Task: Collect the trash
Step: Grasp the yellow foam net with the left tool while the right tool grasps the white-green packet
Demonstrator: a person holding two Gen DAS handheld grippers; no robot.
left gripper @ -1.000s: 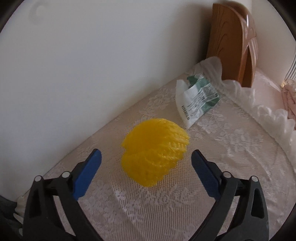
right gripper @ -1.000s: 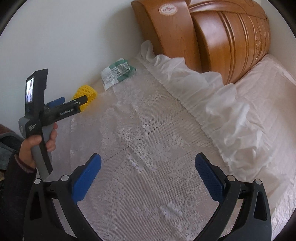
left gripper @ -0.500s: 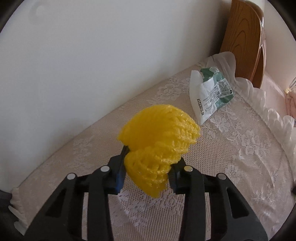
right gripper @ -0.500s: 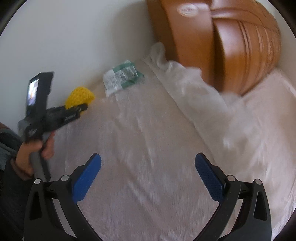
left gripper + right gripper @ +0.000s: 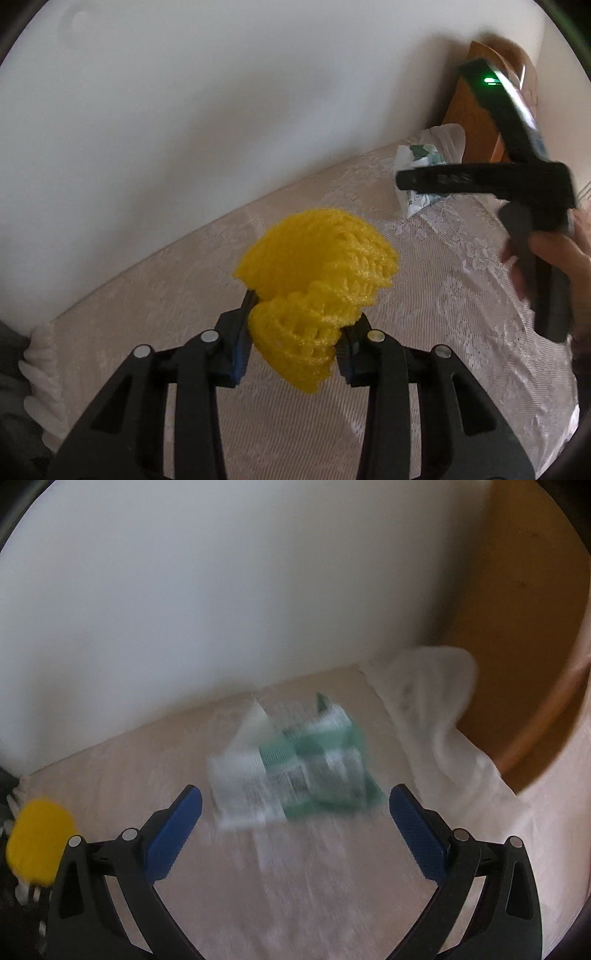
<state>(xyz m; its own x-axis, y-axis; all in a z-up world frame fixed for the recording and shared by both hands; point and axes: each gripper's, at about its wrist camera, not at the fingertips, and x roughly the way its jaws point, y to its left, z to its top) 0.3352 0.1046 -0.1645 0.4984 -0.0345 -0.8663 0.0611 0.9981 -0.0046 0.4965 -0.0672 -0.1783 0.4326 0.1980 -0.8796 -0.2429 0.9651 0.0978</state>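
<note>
My left gripper (image 5: 293,341) is shut on a yellow foam fruit net (image 5: 317,288) and holds it just above the lace bed cover; the net also shows at the left edge of the right wrist view (image 5: 38,840). A green and white plastic wrapper (image 5: 291,771) lies on the cover near the wall. My right gripper (image 5: 295,814) is open, its blue pads on either side of the wrapper's near edge, a little short of it. In the left wrist view the right gripper (image 5: 480,181) hangs over the wrapper (image 5: 417,173).
A white wall (image 5: 221,110) runs along the far side of the bed. A wooden headboard (image 5: 517,664) stands at the right, with a ruffled white pillow edge (image 5: 439,698) in front of it. The lace cover (image 5: 443,332) spreads across the bed.
My left gripper closed on the yellow net and lifted it slightly. My right gripper moved quickly across the bed to the wrapper, staying open.
</note>
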